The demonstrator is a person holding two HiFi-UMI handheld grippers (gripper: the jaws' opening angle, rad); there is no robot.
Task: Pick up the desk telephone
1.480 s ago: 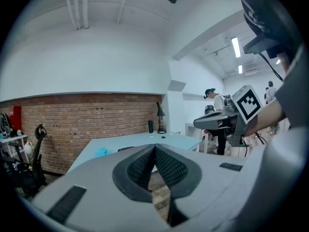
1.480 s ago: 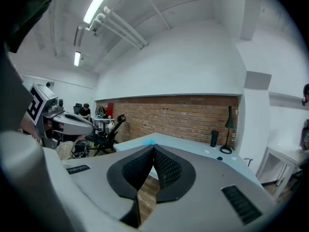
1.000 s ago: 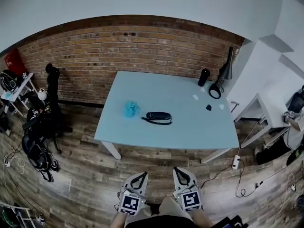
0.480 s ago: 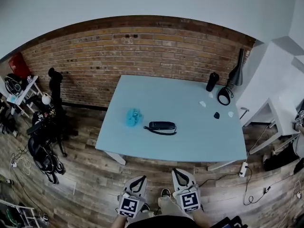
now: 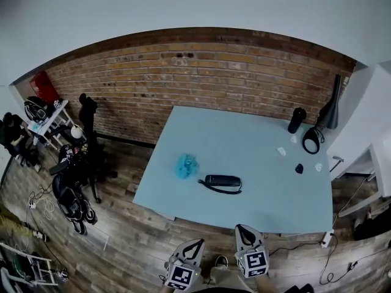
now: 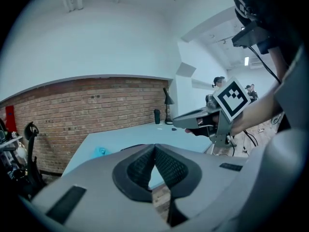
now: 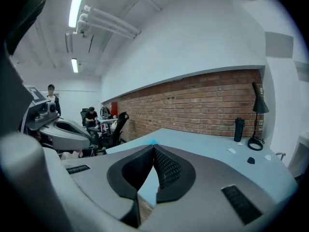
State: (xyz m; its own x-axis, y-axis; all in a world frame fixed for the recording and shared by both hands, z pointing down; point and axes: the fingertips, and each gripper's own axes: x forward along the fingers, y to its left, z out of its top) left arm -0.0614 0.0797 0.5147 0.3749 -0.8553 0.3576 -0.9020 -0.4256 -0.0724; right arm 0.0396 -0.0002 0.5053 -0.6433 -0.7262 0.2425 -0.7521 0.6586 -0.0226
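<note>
A black telephone handset (image 5: pixel 223 180) with a curled cord lies near the middle of the pale blue table (image 5: pixel 256 206), right of a crumpled blue object (image 5: pixel 187 165). Both grippers hang low, short of the table's near edge. My left gripper (image 5: pixel 197 243) is shut and empty, its tips meeting (image 6: pixel 154 147). My right gripper (image 5: pixel 243 229) is also shut with nothing in it (image 7: pixel 153 148). In the left gripper view the other gripper (image 6: pixel 212 117) shows at the right, held in a hand. The handset is hidden behind the jaws in both gripper views.
At the table's far right stand a dark bottle (image 5: pixel 297 119), a black desk lamp (image 5: pixel 330 112) and small bits (image 5: pixel 299 168). A brick wall (image 5: pixel 183 84) backs the table. Chairs and bags (image 5: pixel 70 182) crowd the wooden floor at left. People sit in the distance (image 7: pixel 91 117).
The table has shifted right and lower in the head view as the view swung. Both grippers have slid right and slightly lower in the frame, still shut.
</note>
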